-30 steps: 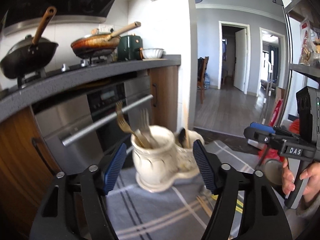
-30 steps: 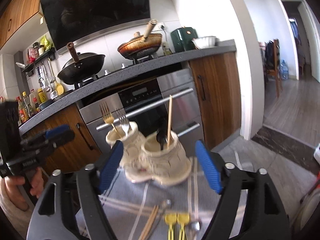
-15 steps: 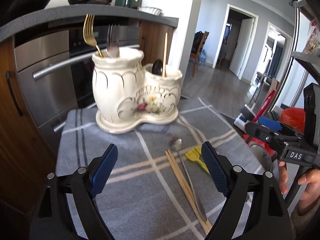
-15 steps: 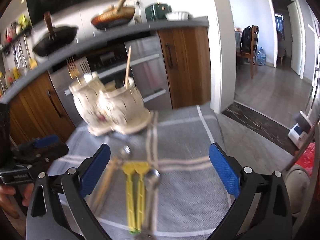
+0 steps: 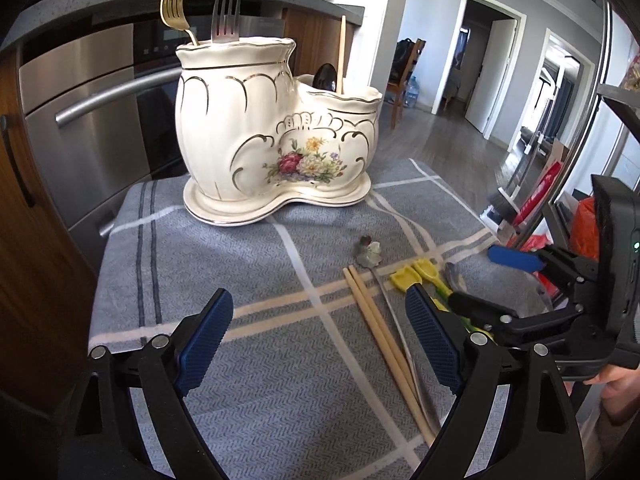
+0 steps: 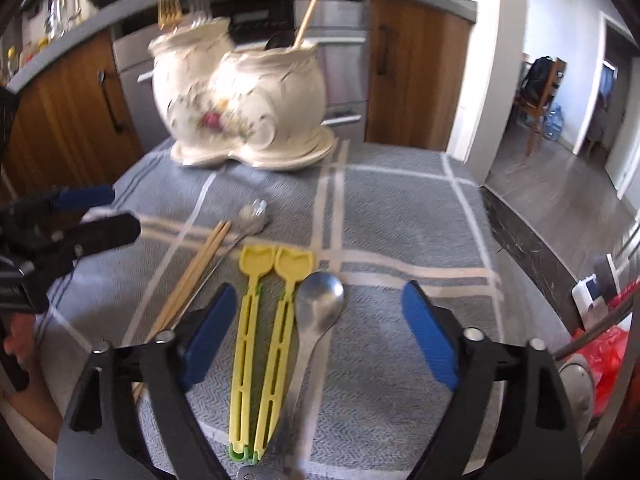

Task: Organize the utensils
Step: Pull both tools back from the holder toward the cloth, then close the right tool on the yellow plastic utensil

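Status: partly done. The ceramic holder [image 5: 276, 136] stands at the far end of the counter [image 5: 224, 392], on the grey plaid cloth [image 5: 280, 360]. Its taller compartment holds a gold fork [image 5: 174, 0] and a silver fork [image 5: 225, 12]. The lower compartment holds one wooden chopstick [image 5: 342, 52] and a dark spoon [image 5: 326, 77].

Left to sort, all lying loose on the cloth between the holder and the tools:
- pair of wooden chopsticks [image 6: 192, 276], side by side, touching
- thin-handled small spoon [image 6: 253, 213] just beside them, bowl toward the holder
- yellow plastic chopsticks [image 6: 264, 332], joined at the near end by a green clip
- large steel spoon [image 6: 320, 308], touching or nearly touching the yellow pair on its right

Right tool [image 6: 318, 340]: jaws wide open, empty, low over the cloth. The yellow pair and the big spoon both lie between its fingers, so the likely next pick is one of those two; which one can't be told. Risk: they lie so close that a closing grip may catch both.

Left tool [image 5: 320, 344]: also wide open and empty, over bare cloth, with the wooden chopsticks just inside its right finger. Not committed to anything.

Rough count: four items stowed, four items (two of them pairs) outstanding.
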`<state>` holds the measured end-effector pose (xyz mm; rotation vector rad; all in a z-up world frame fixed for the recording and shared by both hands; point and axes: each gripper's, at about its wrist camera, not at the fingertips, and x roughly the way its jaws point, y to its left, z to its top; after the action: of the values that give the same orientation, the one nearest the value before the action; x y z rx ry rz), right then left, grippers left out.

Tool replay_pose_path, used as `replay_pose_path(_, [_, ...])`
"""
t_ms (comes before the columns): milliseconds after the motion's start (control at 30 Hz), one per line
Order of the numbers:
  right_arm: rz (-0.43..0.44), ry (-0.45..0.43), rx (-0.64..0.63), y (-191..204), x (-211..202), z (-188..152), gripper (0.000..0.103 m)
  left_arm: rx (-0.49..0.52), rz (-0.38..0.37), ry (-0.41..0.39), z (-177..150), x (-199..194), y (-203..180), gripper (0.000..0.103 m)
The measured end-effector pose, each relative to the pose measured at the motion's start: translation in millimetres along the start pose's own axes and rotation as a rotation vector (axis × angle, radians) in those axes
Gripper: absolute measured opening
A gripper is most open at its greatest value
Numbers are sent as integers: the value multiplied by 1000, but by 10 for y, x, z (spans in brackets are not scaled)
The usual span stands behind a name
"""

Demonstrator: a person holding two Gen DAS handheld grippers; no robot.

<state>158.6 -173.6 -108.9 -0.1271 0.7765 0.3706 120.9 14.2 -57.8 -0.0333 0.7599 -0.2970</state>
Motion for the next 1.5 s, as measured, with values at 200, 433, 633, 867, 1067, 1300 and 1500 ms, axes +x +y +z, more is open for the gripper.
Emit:
replay_pose_path(200, [24, -7, 33, -29, 6, 26, 39, 5, 0, 11, -9, 28, -1, 88])
replay_pose_path(433, [92, 5, 25, 54, -4, 61, 20, -1, -13, 15, 1, 55, -17, 88])
replay_pose_path(633, [70, 40, 10, 140, 91, 73, 19, 8, -18, 14, -7, 54, -44, 88])
replay_pose_path(867, [20, 63, 1, 151, 207, 101, 19, 15, -20, 13, -10, 54, -62, 88])
replay_pose_path(1067, [-29, 76, -81, 258, 225, 94, 19, 12, -17, 13, -24, 40, -34, 88])
replay_pose_path(1300, [-32, 75, -143, 316, 236, 92, 10, 11, -12, 10, -19, 37, -32, 88])
replay_pose_path(1500, [20, 20, -48, 203, 117, 108, 8, 21, -18, 9, -19, 38, -62, 88])
